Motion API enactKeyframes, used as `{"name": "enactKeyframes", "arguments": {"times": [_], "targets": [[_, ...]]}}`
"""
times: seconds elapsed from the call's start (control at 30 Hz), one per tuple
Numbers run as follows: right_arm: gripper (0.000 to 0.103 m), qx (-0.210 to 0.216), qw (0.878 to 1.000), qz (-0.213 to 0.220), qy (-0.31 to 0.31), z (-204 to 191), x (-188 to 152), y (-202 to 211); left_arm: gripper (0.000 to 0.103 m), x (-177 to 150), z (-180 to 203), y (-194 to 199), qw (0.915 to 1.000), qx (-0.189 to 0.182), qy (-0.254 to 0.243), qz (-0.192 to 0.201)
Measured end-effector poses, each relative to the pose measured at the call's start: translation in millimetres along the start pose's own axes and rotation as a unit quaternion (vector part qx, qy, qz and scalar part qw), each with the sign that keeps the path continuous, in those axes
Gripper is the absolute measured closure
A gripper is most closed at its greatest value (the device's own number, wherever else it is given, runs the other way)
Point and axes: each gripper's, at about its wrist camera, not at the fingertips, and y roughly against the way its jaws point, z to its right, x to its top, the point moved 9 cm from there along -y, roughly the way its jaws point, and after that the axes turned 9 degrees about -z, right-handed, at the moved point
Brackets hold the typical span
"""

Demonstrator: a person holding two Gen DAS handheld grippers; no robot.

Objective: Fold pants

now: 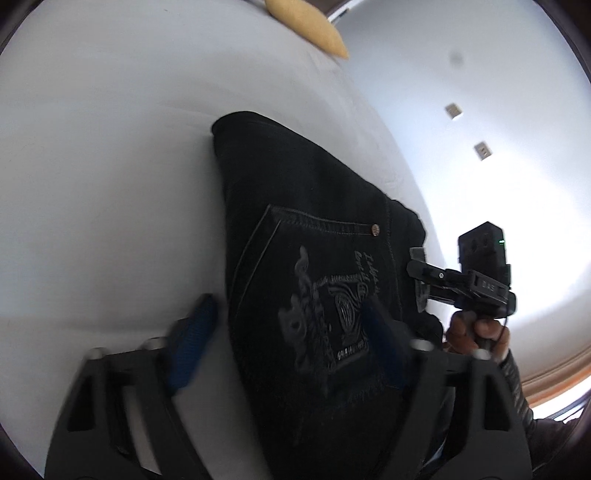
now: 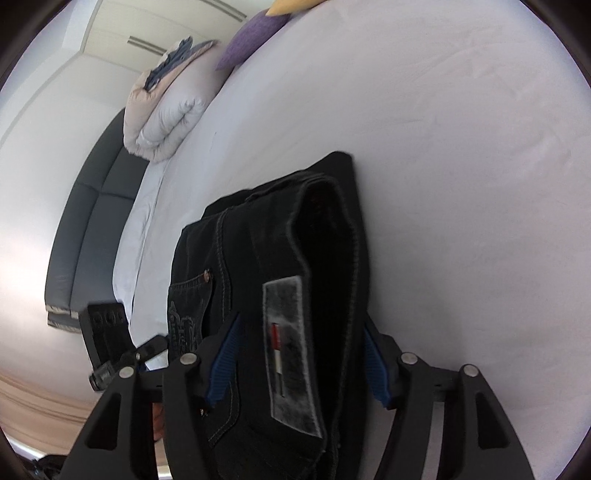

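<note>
Bed with white sheet carries folded black pants near its middle, back pocket up, waistband label showing; folded duvet, purple pillow and yellow pillow at far edge. Left gripper and right gripper both straddle pants, jaws apart, pads not pressing

White bed sheet; purple cushion, folded duvet (far edge); yellow cushion.
</note>
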Motion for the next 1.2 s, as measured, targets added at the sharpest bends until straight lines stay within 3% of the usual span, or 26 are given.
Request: {"name": "enactKeyframes", "arguments": {"times": [0.03,0.2,0.33,0.4,0.53,0.73,0.9,1.07,1.13,1.2], "targets": [[0.052,-0.004,1.0,-0.003,0.001,0,0,-2,0.058,3,0,-7,0.9998,0.015,0.003,-0.011],[0.075,-0.027,0.999,0.009,0.022,-7,2,0,0.071,6,12,-15,0.9979,0.061,-0.017,-0.012],[0.082,-0.061,0.995,0.033,0.066,-26,3,14,0.084,11,29,-8,0.9959,0.083,-0.035,0.0],[0.083,-0.054,0.994,0.043,0.08,-38,6,22,0.085,22,44,1,0.9952,0.084,-0.048,0.015],[0.084,-0.046,0.992,0.063,0.101,-57,25,41,0.085,54,68,18,0.9913,0.096,-0.077,0.048],[0.084,-0.031,0.992,0.083,0.09,-47,85,54,0.085,116,74,11,0.987,0.11,-0.095,0.069],[0.084,-0.041,0.992,0.084,0.084,-27,128,46,0.085,153,52,-14,0.9887,0.109,-0.083,0.061],[0.082,-0.052,0.994,0.065,0.063,2,147,20,0.083,168,16,-37,0.9908,0.114,-0.055,0.049],[0.076,-0.047,0.996,0.062,0.045,17,148,14,0.079,166,2,-43,0.9915,0.112,-0.047,0.047],[0.059,-0.044,0.996,0.068,0.034,30,146,12,0.075,165,-4,-47,0.9915,0.112,-0.044,0.049]]}}
